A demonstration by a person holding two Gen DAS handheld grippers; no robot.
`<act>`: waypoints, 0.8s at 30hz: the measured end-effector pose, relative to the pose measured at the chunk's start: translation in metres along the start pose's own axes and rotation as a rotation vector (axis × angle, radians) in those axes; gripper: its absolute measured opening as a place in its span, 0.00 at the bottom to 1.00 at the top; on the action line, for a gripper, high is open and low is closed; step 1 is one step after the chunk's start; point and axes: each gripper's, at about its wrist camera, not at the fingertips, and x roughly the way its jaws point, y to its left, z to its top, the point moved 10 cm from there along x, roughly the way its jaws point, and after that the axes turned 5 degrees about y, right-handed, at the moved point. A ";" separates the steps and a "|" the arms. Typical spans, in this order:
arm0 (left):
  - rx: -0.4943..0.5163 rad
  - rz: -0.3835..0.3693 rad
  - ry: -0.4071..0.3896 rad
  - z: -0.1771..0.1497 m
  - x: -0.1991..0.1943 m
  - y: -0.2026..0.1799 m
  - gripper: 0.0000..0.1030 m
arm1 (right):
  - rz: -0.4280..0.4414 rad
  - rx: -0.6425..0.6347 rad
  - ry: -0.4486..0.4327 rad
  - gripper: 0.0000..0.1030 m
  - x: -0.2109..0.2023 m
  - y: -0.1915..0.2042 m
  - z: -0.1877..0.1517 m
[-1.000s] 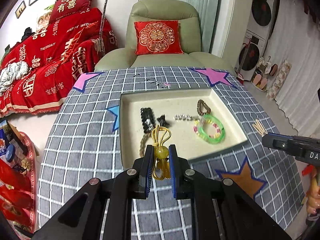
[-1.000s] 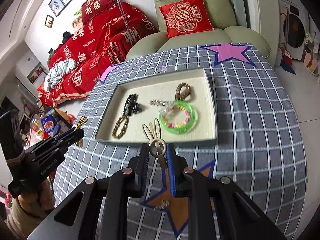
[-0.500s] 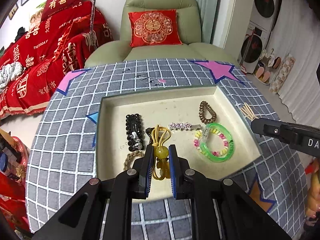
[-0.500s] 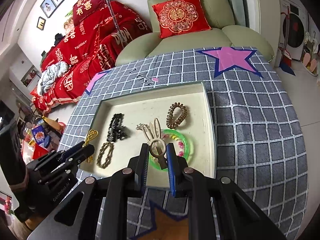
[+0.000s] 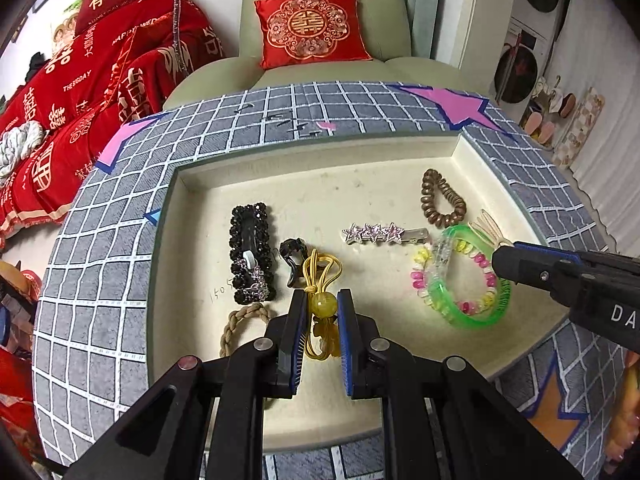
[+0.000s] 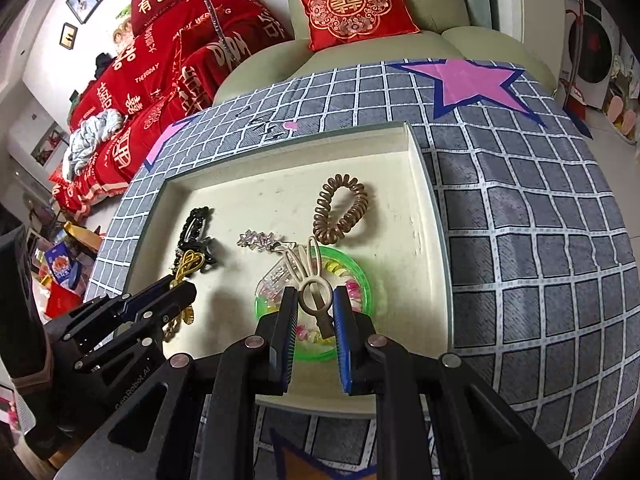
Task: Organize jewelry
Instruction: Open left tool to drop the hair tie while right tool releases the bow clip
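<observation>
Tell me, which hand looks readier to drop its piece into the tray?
Probably the left. Its left gripper, shut on the yellow bead hair tie, hangs over bare floor of the tray. The right gripper holds its bunny clip above the green bracelet.

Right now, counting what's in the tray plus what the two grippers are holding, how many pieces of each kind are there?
Hair clips: 4 (black rhinestone, small black claw, star, beige rabbit-ear)
Hair ties: 3 (brown coil, braided tan, yellow beaded)
Bracelets: 2 (green bangle, beaded)
Total: 9
</observation>
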 end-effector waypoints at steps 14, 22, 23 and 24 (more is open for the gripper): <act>0.034 0.031 0.017 -0.005 0.018 -0.006 0.23 | -0.023 -0.013 0.030 0.18 0.025 -0.004 -0.004; 0.037 0.041 0.026 -0.005 0.018 -0.006 0.23 | -0.031 -0.012 0.039 0.18 0.032 -0.005 -0.008; 0.035 0.042 0.029 -0.005 0.018 -0.006 0.23 | -0.026 -0.009 0.042 0.18 0.032 -0.005 -0.008; 0.033 0.042 0.032 -0.005 0.018 -0.006 0.23 | -0.022 -0.006 0.044 0.19 0.032 -0.005 -0.008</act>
